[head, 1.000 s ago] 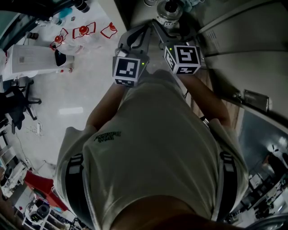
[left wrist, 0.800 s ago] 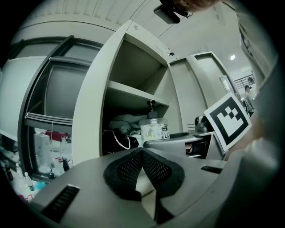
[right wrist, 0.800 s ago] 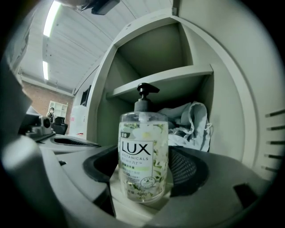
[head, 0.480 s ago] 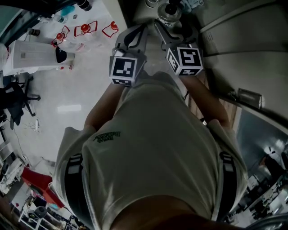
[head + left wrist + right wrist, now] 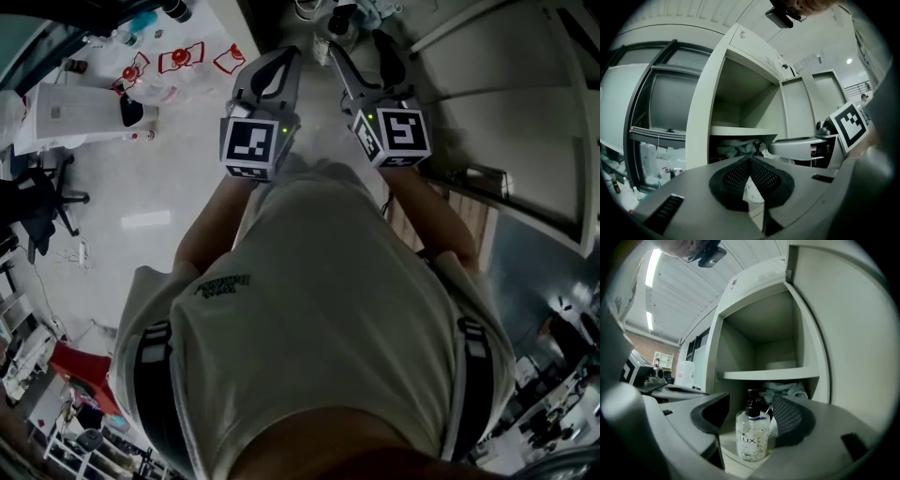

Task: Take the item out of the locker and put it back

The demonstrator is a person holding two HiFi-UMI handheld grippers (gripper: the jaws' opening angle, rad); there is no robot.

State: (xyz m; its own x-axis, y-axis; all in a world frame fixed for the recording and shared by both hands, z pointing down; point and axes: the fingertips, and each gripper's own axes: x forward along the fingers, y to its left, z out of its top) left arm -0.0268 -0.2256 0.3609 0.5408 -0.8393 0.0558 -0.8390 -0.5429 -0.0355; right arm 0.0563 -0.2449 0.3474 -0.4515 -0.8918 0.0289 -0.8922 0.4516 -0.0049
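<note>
While pointing into the locker point(image 5: 776, 350), grips nothing yet with the right hand-held gripper point(image 5: 750, 405): jaws apart (just been closing), pump bottle point(image 5: 751, 441) upright between them on the lower shelf point(image 5: 731, 456), straight ahead. Nearer than the left hand-held gripper point(image 5: 750, 161), jaws pressed together.

Black office chair point(image 5: 37, 202), white desk point(image 5: 70, 117), perhaps red floor markers point(image 5: 178, 58)

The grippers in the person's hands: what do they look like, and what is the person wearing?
Both the left gripper and right gripper are grey plastic, with curved jaws lined with black mesh-textured pads. Each carries a cube of black-and-white square markers with a small green light. The person wears a pale short-sleeved shirt and dark straps.
</note>
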